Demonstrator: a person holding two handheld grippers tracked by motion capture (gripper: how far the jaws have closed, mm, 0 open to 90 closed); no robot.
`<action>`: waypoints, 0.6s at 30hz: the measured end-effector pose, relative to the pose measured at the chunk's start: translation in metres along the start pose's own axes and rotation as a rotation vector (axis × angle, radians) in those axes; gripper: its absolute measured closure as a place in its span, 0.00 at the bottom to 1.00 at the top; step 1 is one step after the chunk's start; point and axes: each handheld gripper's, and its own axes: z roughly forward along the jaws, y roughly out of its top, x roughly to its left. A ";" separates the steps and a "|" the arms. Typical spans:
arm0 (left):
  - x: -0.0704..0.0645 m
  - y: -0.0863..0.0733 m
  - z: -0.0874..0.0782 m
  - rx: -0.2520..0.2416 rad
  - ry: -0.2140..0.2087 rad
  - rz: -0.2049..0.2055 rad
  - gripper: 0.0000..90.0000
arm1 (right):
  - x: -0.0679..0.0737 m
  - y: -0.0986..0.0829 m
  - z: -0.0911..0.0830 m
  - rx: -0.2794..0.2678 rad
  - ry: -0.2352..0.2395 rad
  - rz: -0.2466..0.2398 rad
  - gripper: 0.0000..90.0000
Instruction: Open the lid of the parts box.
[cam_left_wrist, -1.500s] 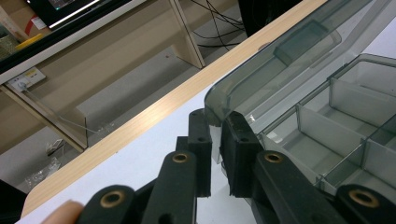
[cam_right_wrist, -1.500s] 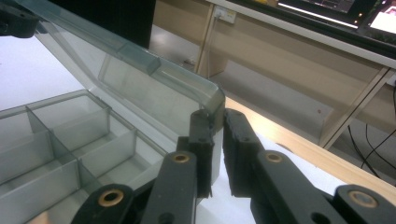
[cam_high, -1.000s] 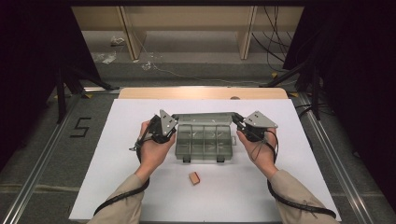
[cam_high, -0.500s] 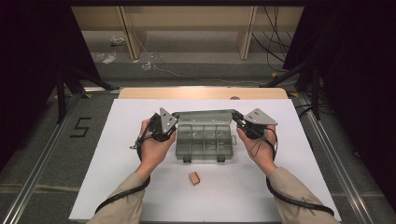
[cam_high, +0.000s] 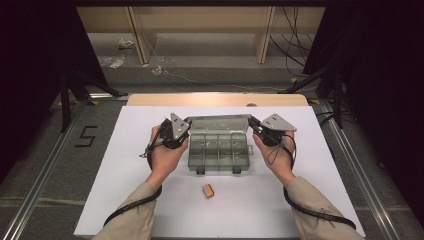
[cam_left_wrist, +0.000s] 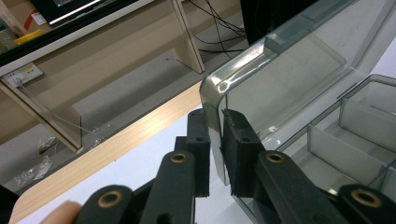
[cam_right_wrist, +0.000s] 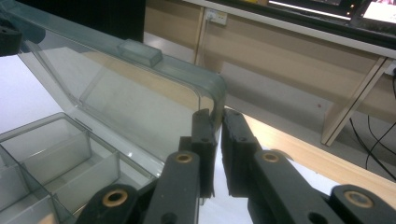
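Note:
A clear grey compartment box sits mid-table on the white sheet, its lid raised behind it. My left gripper is shut on the lid's left corner; in the left gripper view the lid's edge runs between my gripper. My right gripper is shut on the lid's right corner, and in the right gripper view the lid's rim is pinched by that gripper. The divided compartments look empty.
A small tan block lies on the white sheet in front of the box. Beyond the sheet is the table's wooden far edge, then a wooden shelf frame and loose cables on the floor.
Both hands and the lid have lifted slightly; the box and the tan block stay where they were.

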 end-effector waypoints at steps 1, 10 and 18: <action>0.000 0.000 0.000 0.000 0.000 0.000 0.90 | 0.000 0.000 0.000 0.000 0.000 0.000 0.94; 0.002 0.001 0.004 -0.005 0.002 -0.008 0.90 | -0.002 0.001 0.004 0.000 -0.001 0.011 0.94; 0.004 0.002 0.007 -0.005 0.003 -0.010 0.89 | -0.003 0.002 0.006 -0.001 -0.004 0.017 0.94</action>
